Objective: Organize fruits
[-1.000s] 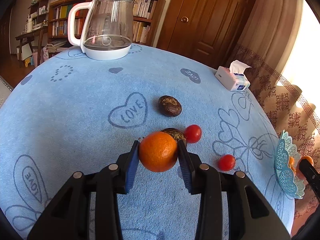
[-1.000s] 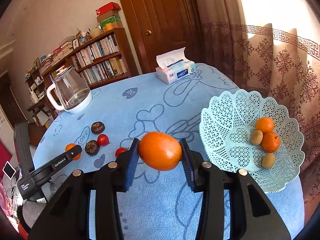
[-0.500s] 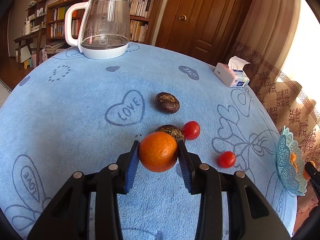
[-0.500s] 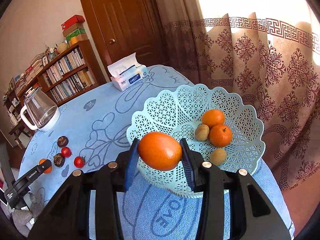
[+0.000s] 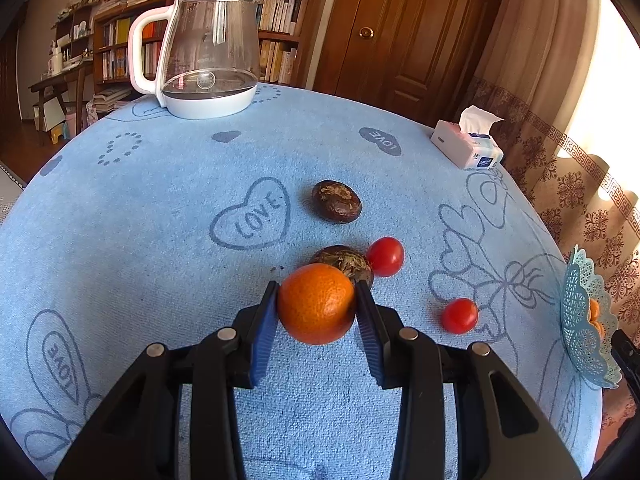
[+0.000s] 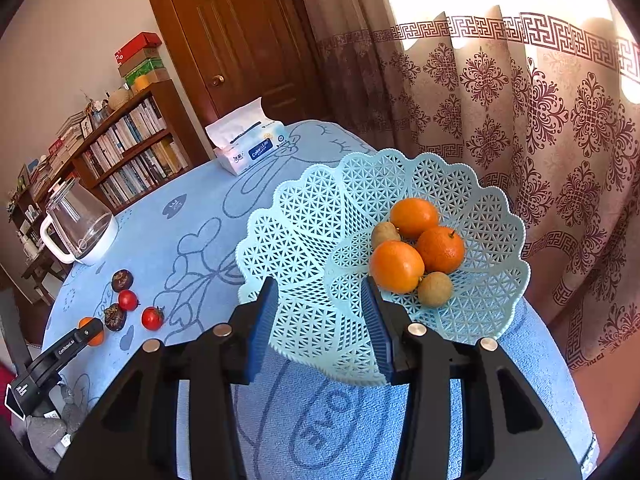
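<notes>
Basket (image 6: pixel 312 240), on table (image 6: pixel 192 248): three oranges (image 6: pixel 396 266), two small brown fruits (image 6: pixel 435 289). Right gripper (image 6: pixel 322 312): jaws wide, nothing between, over basket rim. Left gripper (image 5: pixel 316 306): jaws clamping orange (image 5: pixel 317 303).

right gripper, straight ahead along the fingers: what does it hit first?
Most likely the near rim of the pale blue lattice plastic basket, which fills the gap between the open right gripper fingers. Depth is unclear; no fruit lies in that line.
</notes>
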